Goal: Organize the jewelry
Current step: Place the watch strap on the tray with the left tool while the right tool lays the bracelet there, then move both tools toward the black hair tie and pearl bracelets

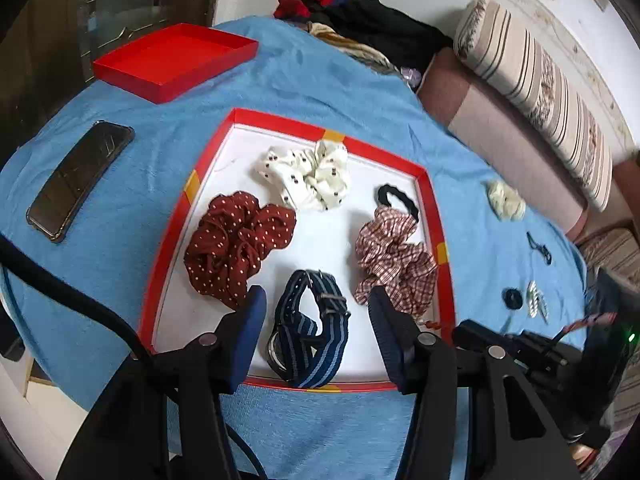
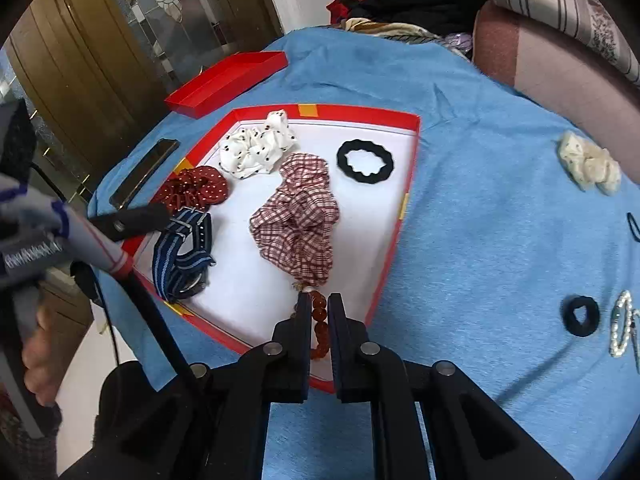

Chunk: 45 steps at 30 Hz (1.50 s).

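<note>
Right wrist: bead bracelet [image 2: 320, 330] between right gripper [image 2: 319, 304] fingers.

Both wrist views angled down, close, sharing red tray [image 1: 434, 216] [image 2: 408, 160]

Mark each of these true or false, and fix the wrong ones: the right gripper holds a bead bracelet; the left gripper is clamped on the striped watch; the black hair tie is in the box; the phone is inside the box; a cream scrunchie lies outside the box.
1. The right gripper is shut on the amber bead bracelet. True.
2. The left gripper is clamped on the striped watch. False: it is open, with the watch lying between its fingers in the box.
3. The black hair tie lies in the box. True.
4. The phone is inside the box. False: it lies on the blue cloth beside it.
5. A cream scrunchie lies outside the box. True.
</note>
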Motion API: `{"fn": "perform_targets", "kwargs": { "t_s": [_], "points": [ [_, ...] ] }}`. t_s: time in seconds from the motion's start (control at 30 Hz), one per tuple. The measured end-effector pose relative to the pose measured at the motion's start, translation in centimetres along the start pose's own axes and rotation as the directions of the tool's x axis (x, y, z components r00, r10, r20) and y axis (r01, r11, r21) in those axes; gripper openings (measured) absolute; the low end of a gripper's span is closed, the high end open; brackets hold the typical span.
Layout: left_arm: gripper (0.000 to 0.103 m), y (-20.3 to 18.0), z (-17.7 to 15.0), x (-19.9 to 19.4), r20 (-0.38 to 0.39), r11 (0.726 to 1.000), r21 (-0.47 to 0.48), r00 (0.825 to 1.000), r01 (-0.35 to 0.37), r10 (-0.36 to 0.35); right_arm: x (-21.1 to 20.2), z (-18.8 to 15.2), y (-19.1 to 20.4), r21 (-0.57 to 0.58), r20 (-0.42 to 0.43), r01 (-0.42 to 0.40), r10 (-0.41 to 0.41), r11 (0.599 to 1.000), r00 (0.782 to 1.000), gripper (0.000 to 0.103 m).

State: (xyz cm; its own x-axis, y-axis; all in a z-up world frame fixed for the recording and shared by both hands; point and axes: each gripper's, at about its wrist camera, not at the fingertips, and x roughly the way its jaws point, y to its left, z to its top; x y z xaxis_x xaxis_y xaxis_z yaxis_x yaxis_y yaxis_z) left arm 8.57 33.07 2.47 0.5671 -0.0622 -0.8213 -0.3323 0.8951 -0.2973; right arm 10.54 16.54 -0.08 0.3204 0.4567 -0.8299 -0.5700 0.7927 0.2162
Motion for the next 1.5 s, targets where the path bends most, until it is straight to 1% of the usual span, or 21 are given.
{"fn": "perform_targets", "kwargs": {
  "t_s": [0.07, 0.13, 0.23, 0.37, 0.47, 0.57, 0.63, 0.73, 0.87, 0.97, 1.17, 1.33, 1.5],
  "points": [
    [0.054, 0.1, 0.2, -0.7, 0.014, 1.0, -0.013, 1.0, -0.003, 0.004, -0.5, -0.2, -0.1, 0.0, 0.009, 0.009, -0.009, 1.0, 1.0, 0.013],
    [0.054, 0.1, 0.2, -1.4, 0.029, 1.0, -0.023, 1.0, -0.006, 0.007, -1.1, -0.3, -0.3, 0.006, 0.022, 0.011, -0.011, 1.0, 1.0, 0.022],
    [0.055, 0.0, 0.0, -2.2, 0.041, 0.999, -0.029, 0.999, -0.017, 0.018, -2.0, -0.6, -0.7, 0.018, 0.041, 0.016, -0.017, 1.0, 0.999, 0.023],
    [0.055, -0.8, -0.5, -2.5, 0.038, 0.999, -0.009, 0.998, -0.049, 0.049, -3.7, -1.6, -1.9, 0.042, 0.061, 0.029, -0.031, 0.999, 0.998, 0.023],
    [0.055, -1.9, -1.0, -2.8, 0.039, 0.996, 0.021, 0.996, -0.086, 0.086, -5.3, -3.0, -3.5, 0.076, 0.075, 0.051, -0.057, 0.996, 0.996, 0.023],
    [0.055, -3.6, -1.7, -3.2, 0.054, 0.989, 0.071, 0.99, -0.133, 0.129, -6.7, -4.6, -5.3, 0.115, 0.08, 0.078, -0.088, 0.99, 0.993, 0.024],
    [0.055, -5.1, -2.2, -3.5, 0.066, 0.981, 0.114, 0.987, -0.156, 0.149, -7.4, -5.6, -6.4, 0.138, 0.081, 0.097, -0.109, 0.986, 0.991, 0.025],
    [0.055, -7.7, -3.3, -3.5, 0.076, 0.967, 0.179, 0.983, -0.178, 0.167, -9.1, -7.8, -8.6, 0.175, 0.088, 0.146, -0.163, 0.974, 0.983, 0.026],
    [0.057, -11.3, -4.8, -3.0, 0.075, 0.95, 0.261, 0.985, -0.171, 0.157, -11.4, -10.7, -11.4, 0.218, 0.088, 0.216, -0.239, 0.952, 0.967, 0.033],
    [0.057, -13.9, -6.2, -2.2, 0.065, 0.933, 0.318, 0.986, -0.169, 0.156, -12.9, -12.4, -13.6, 0.259, 0.081, 0.263, -0.293, 0.929, 0.953, 0.034],
    [0.057, -18.2, -8.6, -0.8, 0.026, 0.907, 0.401, 0.991, -0.132, 0.132, -15.5, -15.0, -17.7, 0.345, 0.07, 0.331, -0.375, 0.879, 0.924, 0.034],
    [0.057, -21.0, -9.5, 0.6, 0.002, 0.884, 0.452, 0.991, -0.118, 0.131, -16.8, -16.1, -20.0, 0.384, 0.07, 0.359, -0.414, 0.851, 0.908, 0.035],
    [0.057, -23.1, -9.8, 2.5, -0.028, 0.871, 0.48, 0.991, -0.1, 0.129, -17.1, -16.3, -21.5, 0.405, 0.069, 0.367, -0.428, 0.838, 0.901, 0.036]
  ]
}}
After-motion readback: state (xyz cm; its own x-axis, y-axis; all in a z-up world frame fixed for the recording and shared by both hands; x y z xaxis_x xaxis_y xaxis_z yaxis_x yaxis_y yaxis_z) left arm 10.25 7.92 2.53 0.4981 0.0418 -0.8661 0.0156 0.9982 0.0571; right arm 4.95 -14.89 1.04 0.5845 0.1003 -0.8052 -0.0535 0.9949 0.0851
